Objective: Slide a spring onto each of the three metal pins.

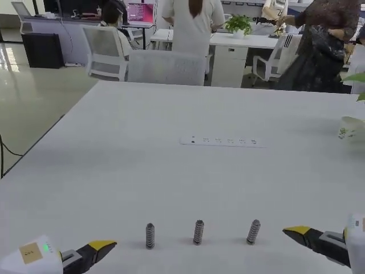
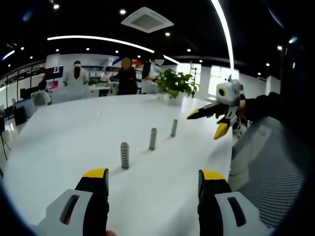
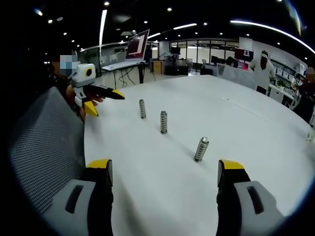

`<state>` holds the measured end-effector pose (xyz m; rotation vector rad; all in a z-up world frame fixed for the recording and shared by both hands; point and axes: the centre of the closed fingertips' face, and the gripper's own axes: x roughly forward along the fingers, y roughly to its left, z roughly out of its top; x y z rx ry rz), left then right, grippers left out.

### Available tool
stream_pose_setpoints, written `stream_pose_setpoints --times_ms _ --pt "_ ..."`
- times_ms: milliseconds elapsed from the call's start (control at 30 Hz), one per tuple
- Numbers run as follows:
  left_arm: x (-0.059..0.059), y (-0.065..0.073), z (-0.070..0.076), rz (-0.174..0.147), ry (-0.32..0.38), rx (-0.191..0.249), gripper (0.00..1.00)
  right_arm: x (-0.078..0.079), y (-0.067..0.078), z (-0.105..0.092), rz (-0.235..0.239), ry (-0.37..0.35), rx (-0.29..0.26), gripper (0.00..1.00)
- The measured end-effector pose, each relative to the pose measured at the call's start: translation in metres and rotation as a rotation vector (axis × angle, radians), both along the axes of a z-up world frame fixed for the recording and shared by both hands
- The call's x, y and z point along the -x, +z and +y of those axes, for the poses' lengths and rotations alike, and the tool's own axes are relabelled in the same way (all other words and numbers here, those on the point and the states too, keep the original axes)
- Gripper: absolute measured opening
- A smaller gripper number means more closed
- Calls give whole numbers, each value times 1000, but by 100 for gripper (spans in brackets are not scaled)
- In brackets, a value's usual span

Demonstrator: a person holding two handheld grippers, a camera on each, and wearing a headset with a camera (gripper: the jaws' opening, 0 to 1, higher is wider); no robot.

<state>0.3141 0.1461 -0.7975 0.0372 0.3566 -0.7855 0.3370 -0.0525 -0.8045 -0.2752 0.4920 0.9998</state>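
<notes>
Three metal pins stand in a row near the white table's front edge, each wearing a coiled spring: the left pin point(image 1: 150, 236) point(image 2: 124, 155) point(image 3: 142, 108), the middle pin point(image 1: 198, 232) point(image 2: 153, 138) point(image 3: 163, 122) and the right pin point(image 1: 253, 232) point(image 2: 173, 128) point(image 3: 201, 149). My left gripper point(image 2: 152, 178) point(image 1: 105, 246) is open with nothing between its yellow-tipped jaws, low at the left of the row. My right gripper point(image 3: 166, 168) point(image 1: 296, 232) is open too, to the right of the right pin. Each gripper appears in the other's view, jaws spread.
A white power strip point(image 1: 223, 141) lies flat mid-table. A potted plant point(image 2: 176, 83) stands at the table's far right edge. Chairs point(image 1: 165, 68), desks and several people are beyond the far edge. Grey mesh point(image 3: 47, 142) of a chair sits beside the table's near edge.
</notes>
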Motion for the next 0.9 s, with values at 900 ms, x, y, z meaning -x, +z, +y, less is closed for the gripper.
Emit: stream_pose_setpoints --times_ms 900 --pt "-1 -8 -5 26 -21 -3 70 -1 -5 -4 42 -37 -9 91"
